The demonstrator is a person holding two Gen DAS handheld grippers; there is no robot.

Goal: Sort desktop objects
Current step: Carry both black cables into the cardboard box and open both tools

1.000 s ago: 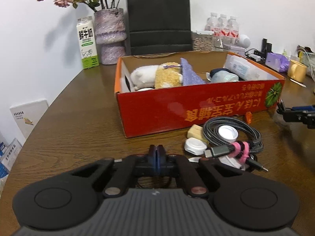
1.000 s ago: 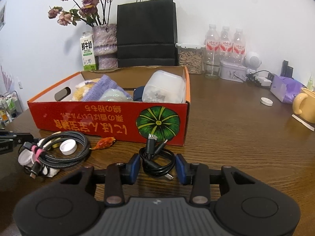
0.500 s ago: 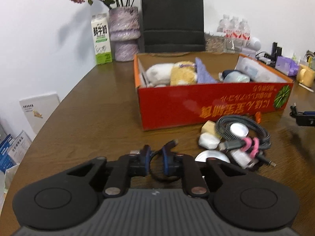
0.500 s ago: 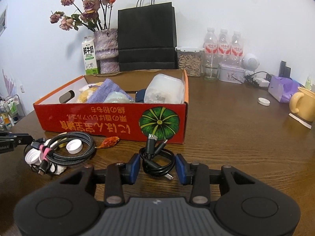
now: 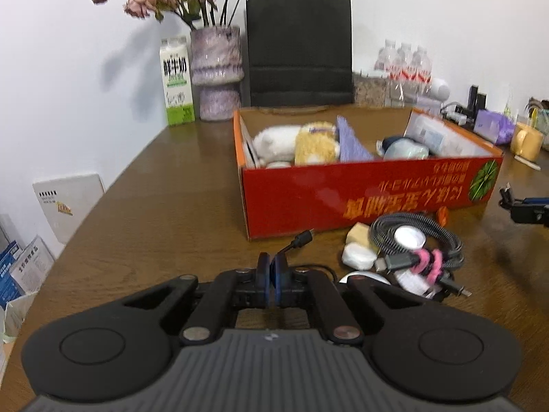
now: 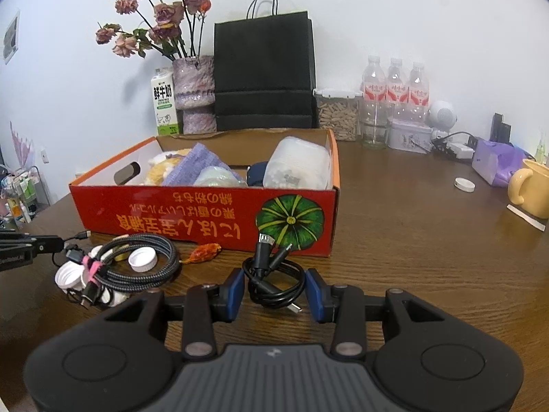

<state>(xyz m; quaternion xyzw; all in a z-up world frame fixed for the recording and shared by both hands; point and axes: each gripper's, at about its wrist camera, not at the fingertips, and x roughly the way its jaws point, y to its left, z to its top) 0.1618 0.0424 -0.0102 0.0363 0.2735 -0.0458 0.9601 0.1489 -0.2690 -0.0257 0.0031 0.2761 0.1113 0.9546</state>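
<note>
red box (image 6: 192, 213): open, part-filled (plush, cloth) | black cable (image 6: 274, 281): coiled, before box | braided cable (image 6: 137, 261): coiled, beside

Bare table (image 5: 164, 206) lies open left of the red box (image 5: 343, 195), whose front wall blocks the way ahead; the braided cable pile (image 5: 415, 250) crowds its near-right foot.

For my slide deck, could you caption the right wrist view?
Right gripper straddling a coiled black cable before the red box.

milk carton (image 6: 164, 103) | vase (image 6: 193, 92) (dried roses) | black bag (image 6: 264, 72)
</note>
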